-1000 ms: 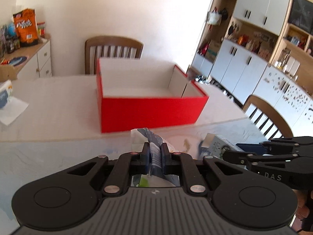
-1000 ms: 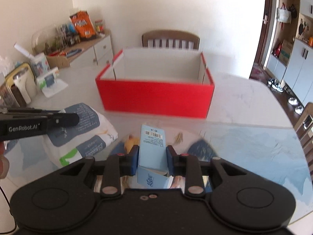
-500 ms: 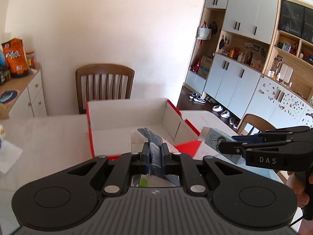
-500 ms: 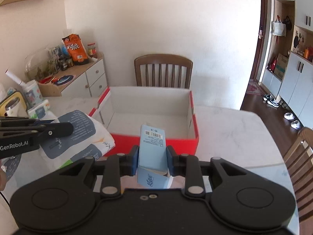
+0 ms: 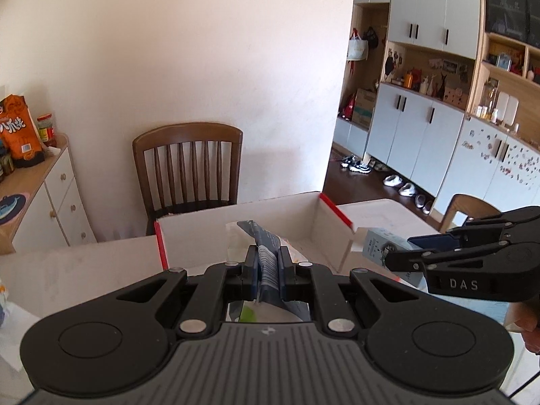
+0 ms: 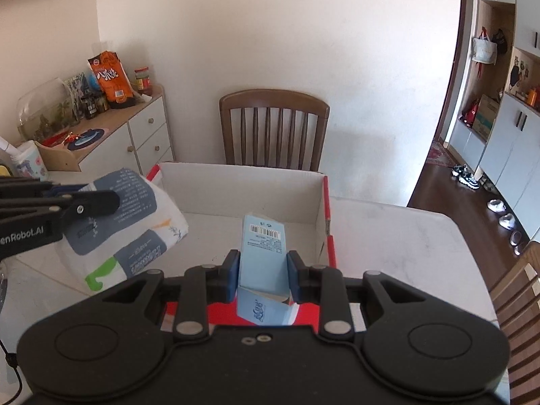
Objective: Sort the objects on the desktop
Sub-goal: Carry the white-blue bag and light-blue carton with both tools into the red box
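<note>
My left gripper point(image 5: 266, 263) is shut on a white and blue tissue pack point(image 5: 263, 253), held over the left part of the open red box point(image 5: 334, 207). From the right wrist view the pack point(image 6: 135, 233) hangs at the box's left edge under the left gripper point(image 6: 101, 200). My right gripper point(image 6: 263, 270) is shut on a light blue carton point(image 6: 263, 253), held over the red box point(image 6: 325, 202) near its front right. The carton also shows in the left wrist view point(image 5: 381, 246), held by the right gripper point(image 5: 398, 253).
The box stands on a white marble table point(image 6: 405, 236). A wooden chair point(image 6: 273, 128) stands behind it, another chair point(image 6: 519, 290) at the right. A white sideboard point(image 6: 135, 131) with snacks and jars is at the left. Cabinets point(image 5: 422, 128) line the right wall.
Both grippers rose and moved forward with their loads, from in front of the red box to above its open interior.
</note>
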Available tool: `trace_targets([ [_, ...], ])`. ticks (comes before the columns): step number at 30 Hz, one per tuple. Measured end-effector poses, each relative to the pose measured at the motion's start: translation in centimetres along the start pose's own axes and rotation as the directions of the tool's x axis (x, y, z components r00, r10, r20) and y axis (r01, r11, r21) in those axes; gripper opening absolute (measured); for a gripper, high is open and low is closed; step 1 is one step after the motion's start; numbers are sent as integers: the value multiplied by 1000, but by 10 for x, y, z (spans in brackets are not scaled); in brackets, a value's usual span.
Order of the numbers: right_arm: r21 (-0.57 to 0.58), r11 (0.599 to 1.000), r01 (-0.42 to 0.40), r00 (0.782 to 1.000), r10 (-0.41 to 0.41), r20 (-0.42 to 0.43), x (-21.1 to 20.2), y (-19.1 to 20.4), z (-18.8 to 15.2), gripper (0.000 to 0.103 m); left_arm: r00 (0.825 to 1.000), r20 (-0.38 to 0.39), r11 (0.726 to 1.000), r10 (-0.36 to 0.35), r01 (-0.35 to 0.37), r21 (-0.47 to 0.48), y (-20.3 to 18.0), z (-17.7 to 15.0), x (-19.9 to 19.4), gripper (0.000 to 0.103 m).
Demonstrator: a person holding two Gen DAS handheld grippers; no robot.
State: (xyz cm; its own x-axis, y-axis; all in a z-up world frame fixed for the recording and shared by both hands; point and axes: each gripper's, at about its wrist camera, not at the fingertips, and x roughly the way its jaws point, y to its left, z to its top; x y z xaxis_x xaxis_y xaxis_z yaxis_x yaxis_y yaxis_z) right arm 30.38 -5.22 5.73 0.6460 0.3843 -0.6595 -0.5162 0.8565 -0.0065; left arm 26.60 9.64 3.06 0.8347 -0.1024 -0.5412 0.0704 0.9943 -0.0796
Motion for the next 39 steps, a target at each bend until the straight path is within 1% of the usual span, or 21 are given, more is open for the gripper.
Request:
trace_targets([
  [2,-7,1000,4,1000,-4,-9,11,0,2,28,1000,-10,1000,1,-1,10,5,4,13,10],
  [8,-30,999,23,999,-24,-32,42,1,11,28,998,-51,996,37,-33,78,12,9,49,10],
  [12,-36,999,18,997,-21,-76,65,1,12,28,995,-88,994,53,-45,96,16,10,75,10],
  [16,-44,999,25,993,-30,-116,87,2,14,28,991,-127,994,53,-40,102,19,9,99,10],
  [22,-45,998,37,983,-45,-176,116,2,13,28,981,-180,990,68,-43,137,23,5,133,10],
  [26,-46,999,24,972,-34,-232,132,3,10,27,972,-221,987,76,-42,156,22,0,150,10],
  [29,-51,999,14,961,-28,-275,142,6,8,27,960,-265,986,85,-42,162,23,-3,162,10],
  [32,-60,998,8,956,-25,-291,147,9,7,27,955,-280,984,94,-46,171,23,-5,167,10],
  [35,-70,998,-1,948,-21,-318,149,11,4,27,950,-302,988,80,-35,153,26,-3,172,10],
  [37,-75,997,2,942,-27,-334,150,12,1,27,940,-332,989,82,-35,144,27,-3,176,10],
  [39,-66,998,-3,937,-20,-348,150,12,-2,27,925,-373,990,75,-24,139,29,-8,182,10],
])
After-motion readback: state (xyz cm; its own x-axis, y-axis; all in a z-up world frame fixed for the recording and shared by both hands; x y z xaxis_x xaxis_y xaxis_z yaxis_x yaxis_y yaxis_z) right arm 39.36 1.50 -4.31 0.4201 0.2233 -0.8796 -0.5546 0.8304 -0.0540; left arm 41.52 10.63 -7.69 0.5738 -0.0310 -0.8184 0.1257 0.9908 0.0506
